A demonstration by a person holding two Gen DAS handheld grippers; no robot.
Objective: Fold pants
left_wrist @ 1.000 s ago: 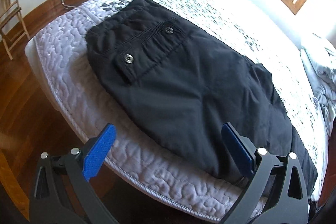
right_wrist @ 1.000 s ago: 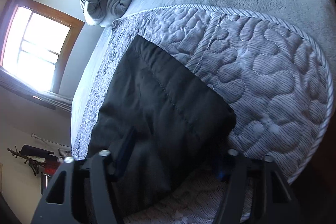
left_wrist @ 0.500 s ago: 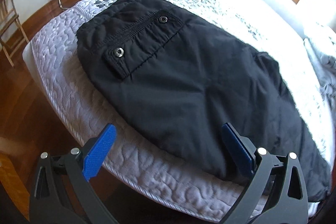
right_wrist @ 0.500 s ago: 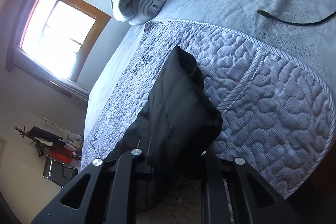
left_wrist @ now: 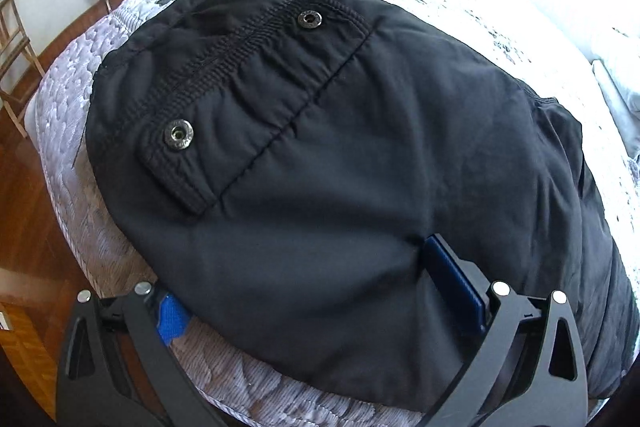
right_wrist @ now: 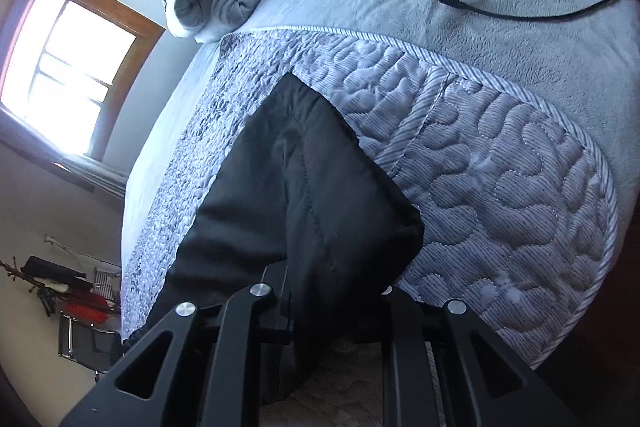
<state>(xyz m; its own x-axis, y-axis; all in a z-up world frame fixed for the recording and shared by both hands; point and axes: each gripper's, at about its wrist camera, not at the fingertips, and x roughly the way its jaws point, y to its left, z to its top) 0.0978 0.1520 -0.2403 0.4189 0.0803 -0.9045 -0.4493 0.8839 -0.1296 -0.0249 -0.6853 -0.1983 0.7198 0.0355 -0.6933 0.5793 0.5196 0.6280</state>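
The white quilted bed cover [left_wrist: 64, 163] lies beneath both jaws. The black padded fabric pants [left_wrist: 360, 155] stretch lengthwise away ahead. The left gripper [left_wrist: 316, 291] has its jaws apart astride their edge; the right gripper [right_wrist: 332, 299] has its jaws clamped on them.

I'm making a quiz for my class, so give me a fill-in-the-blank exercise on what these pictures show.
1. The black fabric pants lie on a quilted ____.
2. The pocket flap shows ____ round metal snap buttons.
3. The right tongs are ____ on a pant leg end.
4. A black cable lies on the grey ____.

Missing words: mattress; two; shut; blanket
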